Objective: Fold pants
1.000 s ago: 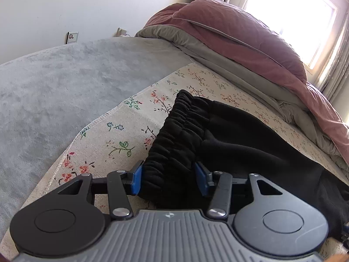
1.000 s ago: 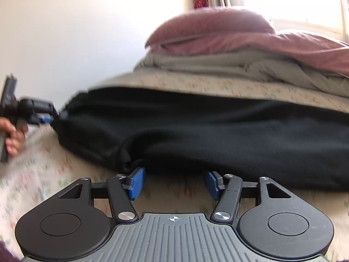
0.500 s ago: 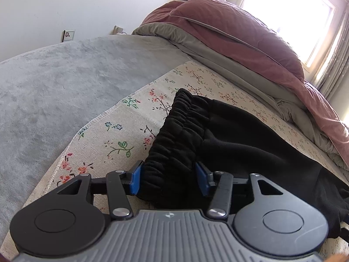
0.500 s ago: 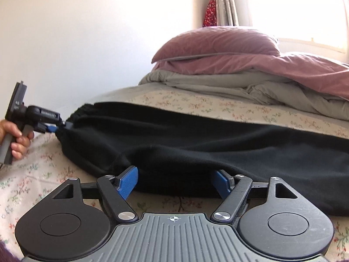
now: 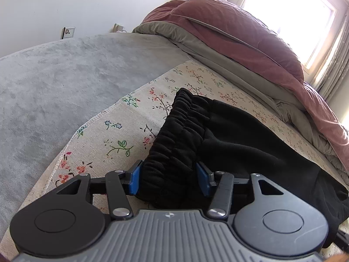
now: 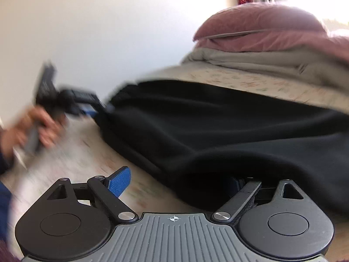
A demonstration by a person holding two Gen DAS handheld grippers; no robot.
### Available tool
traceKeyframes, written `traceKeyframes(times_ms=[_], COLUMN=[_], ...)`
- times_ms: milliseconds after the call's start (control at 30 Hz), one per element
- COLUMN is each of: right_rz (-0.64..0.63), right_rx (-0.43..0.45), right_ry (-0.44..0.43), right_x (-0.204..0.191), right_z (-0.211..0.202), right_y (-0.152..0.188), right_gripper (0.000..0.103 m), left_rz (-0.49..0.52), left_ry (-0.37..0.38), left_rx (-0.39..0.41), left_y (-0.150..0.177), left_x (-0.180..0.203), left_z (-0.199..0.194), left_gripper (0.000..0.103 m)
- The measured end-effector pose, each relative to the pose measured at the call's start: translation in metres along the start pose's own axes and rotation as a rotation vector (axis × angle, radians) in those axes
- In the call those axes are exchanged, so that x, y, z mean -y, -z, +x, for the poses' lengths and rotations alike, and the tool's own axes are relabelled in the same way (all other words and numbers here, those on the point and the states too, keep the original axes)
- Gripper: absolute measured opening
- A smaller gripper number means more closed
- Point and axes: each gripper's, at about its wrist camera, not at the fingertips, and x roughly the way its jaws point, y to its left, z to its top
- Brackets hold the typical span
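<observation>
Black pants [image 5: 229, 139] lie on a floral sheet [image 5: 122, 131]; the gathered waistband [image 5: 181, 118] points at me in the left wrist view. My left gripper [image 5: 168, 176] straddles the near waistband corner, blue pads on both sides of the bunched cloth, jaws wide. In the right wrist view the pants [image 6: 218, 120] stretch across, blurred. My right gripper [image 6: 181, 181] is open wide; a fold of black cloth lies between the jaws and covers the right pad. The left gripper [image 6: 91, 107] shows there too, at the waistband end, held by a hand.
A pink duvet and pillow [image 5: 240, 32] on a grey blanket [image 5: 218, 65] are piled along the far side of the bed. A grey carpet [image 5: 54, 83] lies beyond the sheet's left edge. A bright window [image 5: 290, 8] is at the back right.
The right gripper's jaws have opened wider and the view has swung left with motion blur; the cloth now sits toward its right finger. The left gripper has hardly moved.
</observation>
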Motion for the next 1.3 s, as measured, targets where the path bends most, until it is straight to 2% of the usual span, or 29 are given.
traceKeyframes(times_ms=[33,67,100,133,167,233,300,433,467,533,633,733,767,833,900,933,967,1067,1133,1200,1233,1300], right_rz=[0.006,-0.002,-0.004,0.008,0.052,0.237,0.292,0.199,0.194,0.228,0.294,0.348,0.393,0.512,0.524,0.500,0.490,0.486,0.500,0.567,0.584,0.564], right_rx=[-0.003,-0.030,-0.067,-0.082,-0.055,0.056,0.088,-0.083,-0.098,-0.094,-0.083,-0.022,0.011,0.068,0.045,0.018,0.005,-0.003,-0.041,-0.058,-0.063,-0.086], right_ry=[-0.024,-0.034,-0.022,0.025,0.035,-0.092,-0.142,-0.056,-0.043,-0.053,-0.066,-0.065,-0.073,-0.110,-0.069,-0.034,-0.026,-0.013,0.006,-0.007,-0.017,-0.026], right_x=[-0.003,-0.007,-0.009,-0.009,-0.003,0.022,0.032,0.023,0.022,0.026,0.030,0.030,0.032,0.039,0.038,0.034,0.031,0.025,0.032,0.043,0.046,0.050], right_z=[0.002,0.007,0.011,0.012,0.004,-0.028,-0.047,-0.027,-0.023,-0.023,-0.025,-0.040,-0.046,-0.054,-0.050,-0.048,-0.048,-0.056,-0.053,-0.049,-0.051,-0.054], right_y=[0.001,0.002,0.002,0.003,0.004,0.008,0.014,0.027,0.029,0.027,0.029,0.035,0.039,0.050,0.052,0.052,0.052,0.053,0.053,0.056,0.055,0.048], right_gripper=[0.085,0.060,0.045,0.021,0.012,0.010,0.010,0.010,0.010,0.014,0.019,0.024,0.024,0.023,0.009,0.009,0.009,0.008,0.005,0.003,0.004,0.012], left_rz=[0.002,0.001,-0.003,-0.004,0.004,0.018,0.014,-0.041,-0.057,-0.068,-0.091,-0.143,-0.159,-0.127,-0.030,-0.015,-0.019,0.005,-0.032,-0.047,-0.037,-0.013], left_ry=[0.000,0.000,0.001,0.007,0.016,0.041,0.057,0.093,0.103,0.101,0.059,0.079,0.073,0.022,-0.052,-0.060,-0.067,-0.080,-0.076,-0.084,-0.091,-0.097], left_rx=[0.002,0.003,0.002,0.001,0.003,-0.010,-0.032,-0.087,-0.086,-0.067,-0.038,-0.043,-0.051,-0.064,-0.035,-0.029,-0.032,-0.032,-0.043,-0.050,-0.050,-0.055], left_y=[0.000,0.001,0.001,0.001,0.002,0.006,0.008,0.005,0.003,-0.002,-0.011,-0.015,-0.013,-0.008,-0.002,0.000,0.002,0.004,0.003,0.000,0.000,-0.001], left_x=[0.000,0.000,-0.001,-0.001,-0.002,-0.003,-0.005,-0.015,-0.017,-0.017,-0.011,-0.005,-0.002,0.007,0.018,0.019,0.017,0.011,0.007,0.007,0.010,0.010], left_z=[0.000,-0.001,-0.002,-0.005,-0.007,-0.010,-0.013,-0.023,-0.027,-0.033,-0.029,-0.011,-0.003,0.010,0.008,0.004,-0.001,-0.005,-0.005,-0.007,-0.007,-0.008], left_gripper=[0.079,0.079,0.079,0.078,0.078,0.078,0.079,0.087,0.088,0.092,0.103,0.103,0.102,0.086,0.073,0.064,0.061,0.060,0.060,0.060,0.060,0.061])
